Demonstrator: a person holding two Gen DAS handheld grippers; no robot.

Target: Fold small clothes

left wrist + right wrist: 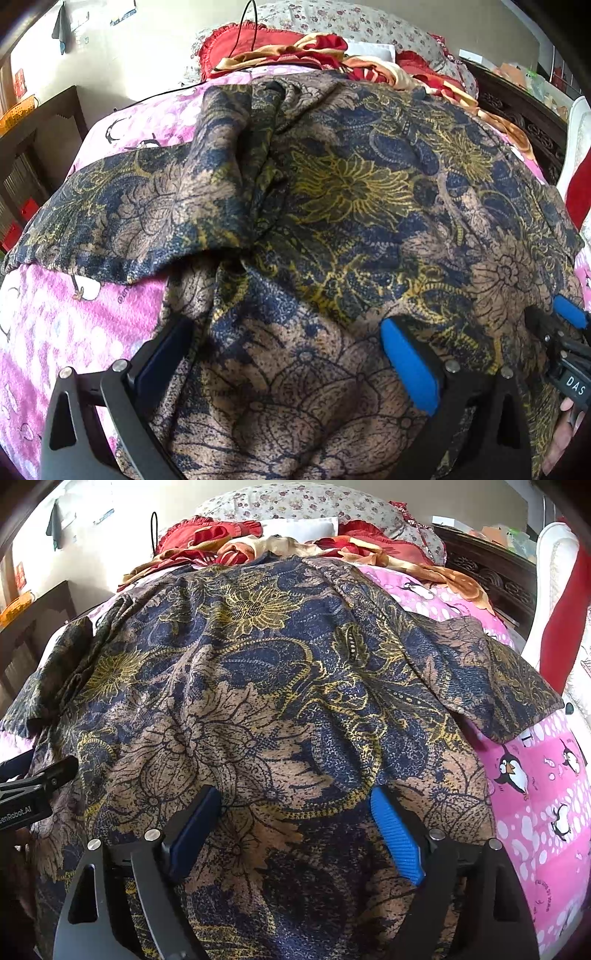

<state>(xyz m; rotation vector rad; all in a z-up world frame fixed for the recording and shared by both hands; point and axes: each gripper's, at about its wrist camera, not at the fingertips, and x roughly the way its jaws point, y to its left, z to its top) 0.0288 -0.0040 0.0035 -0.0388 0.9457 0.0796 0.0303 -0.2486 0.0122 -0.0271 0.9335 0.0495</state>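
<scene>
shirt spread on bed | both tongs, left and right, released, near hem between pads | next: clench hem, fold away

The letters "DAS" are read on a small black plate on the right gripper, at the left wrist view's right edge. On the left gripper, "enRobot.AI" is read, its start cut off.

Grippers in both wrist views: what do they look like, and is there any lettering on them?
Both are black metal frames with triangular cut-outs and silver bolts. Left gripper and right gripper each carry ribbed blue pads on their fingers. White lettering shows on each gripper body seen from the other's camera, only partly readable.
</scene>
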